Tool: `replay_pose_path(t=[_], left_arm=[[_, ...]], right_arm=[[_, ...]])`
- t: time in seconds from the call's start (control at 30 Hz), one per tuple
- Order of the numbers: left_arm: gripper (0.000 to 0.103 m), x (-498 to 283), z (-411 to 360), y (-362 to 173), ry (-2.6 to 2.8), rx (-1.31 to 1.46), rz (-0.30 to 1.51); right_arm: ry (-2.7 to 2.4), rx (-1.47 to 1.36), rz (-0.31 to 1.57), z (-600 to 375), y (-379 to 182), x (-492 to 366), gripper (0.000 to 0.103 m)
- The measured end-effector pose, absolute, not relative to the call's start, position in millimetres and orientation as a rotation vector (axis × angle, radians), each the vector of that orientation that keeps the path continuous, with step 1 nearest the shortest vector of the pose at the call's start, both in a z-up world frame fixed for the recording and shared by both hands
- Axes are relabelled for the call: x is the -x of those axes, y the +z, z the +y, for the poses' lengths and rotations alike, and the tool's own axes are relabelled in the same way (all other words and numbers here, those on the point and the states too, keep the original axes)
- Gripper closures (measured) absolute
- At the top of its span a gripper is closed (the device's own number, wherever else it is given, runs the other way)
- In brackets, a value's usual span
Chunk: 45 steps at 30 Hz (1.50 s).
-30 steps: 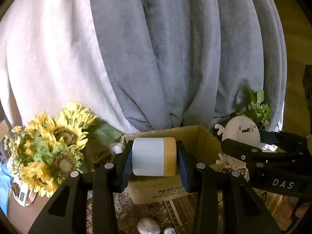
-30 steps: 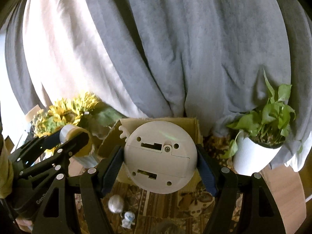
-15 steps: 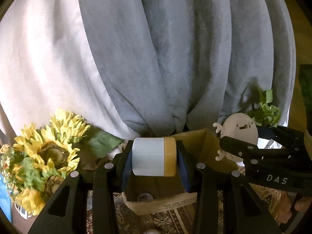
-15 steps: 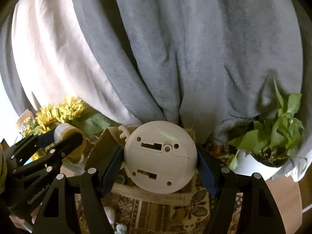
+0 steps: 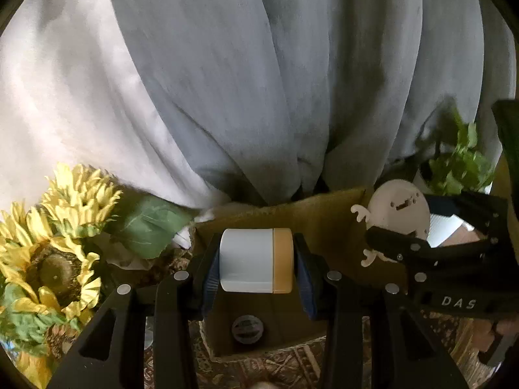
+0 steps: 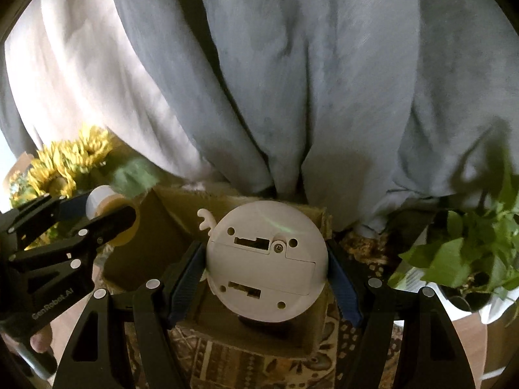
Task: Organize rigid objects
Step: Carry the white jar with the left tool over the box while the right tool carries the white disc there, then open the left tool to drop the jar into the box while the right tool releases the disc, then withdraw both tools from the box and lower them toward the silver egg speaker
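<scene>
My left gripper [image 5: 256, 265] is shut on a white jar with a yellow lid [image 5: 256, 261], held sideways above the open cardboard box [image 5: 324, 223]. A dark round object [image 5: 246, 324] lies inside the box. My right gripper [image 6: 266, 269] is shut on a round white toy with small antlers [image 6: 266, 259], its underside toward the camera, also over the box [image 6: 155, 236]. The toy [image 5: 399, 210] and right gripper [image 5: 454, 259] show at the right of the left wrist view. The jar [image 6: 107, 204] and left gripper [image 6: 81, 227] show at the left of the right wrist view.
Sunflowers [image 5: 55, 253] stand left of the box. A green plant in a white pot [image 6: 460, 259] stands to the right. Grey and white curtains [image 5: 259, 81] hang right behind the box. A patterned cloth [image 6: 266, 369] covers the table under the box.
Both grippers have moved forward and over the box with their objects still held. The box interior now lies beneath them, and the small items on the cloth have left view.
</scene>
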<state>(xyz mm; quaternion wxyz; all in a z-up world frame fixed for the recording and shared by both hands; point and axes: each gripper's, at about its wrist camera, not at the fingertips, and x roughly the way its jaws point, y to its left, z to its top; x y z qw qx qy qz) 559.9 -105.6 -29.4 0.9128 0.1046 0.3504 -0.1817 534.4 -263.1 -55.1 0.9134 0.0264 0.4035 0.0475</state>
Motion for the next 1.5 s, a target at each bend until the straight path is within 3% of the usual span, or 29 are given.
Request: replay_pose_path(t=[0.5, 0.6, 1.2, 1.5], left_arm=[[0.062, -579, -113, -70, -0.41, -0.279, 0.866], [0.049, -578, -112, -72, -0.382, -0.277, 0.864], [0.048, -499, -82, -30, -0.177, -0.226, 0.626], [0.047, -462, -69, -33, -0.173, -0.164, 0.631]], right_arm=[[0.123, 0.005, 0.963, -261, -93, -557, 0.029], [0.115, 0.019, 0.978, -259, -99, -558, 0.027], [-0.004, -0.023, 0.757, -262, -48, -500, 0.026], [-0.041, -0.036, 0.704, -261, -44, -463, 0.023]])
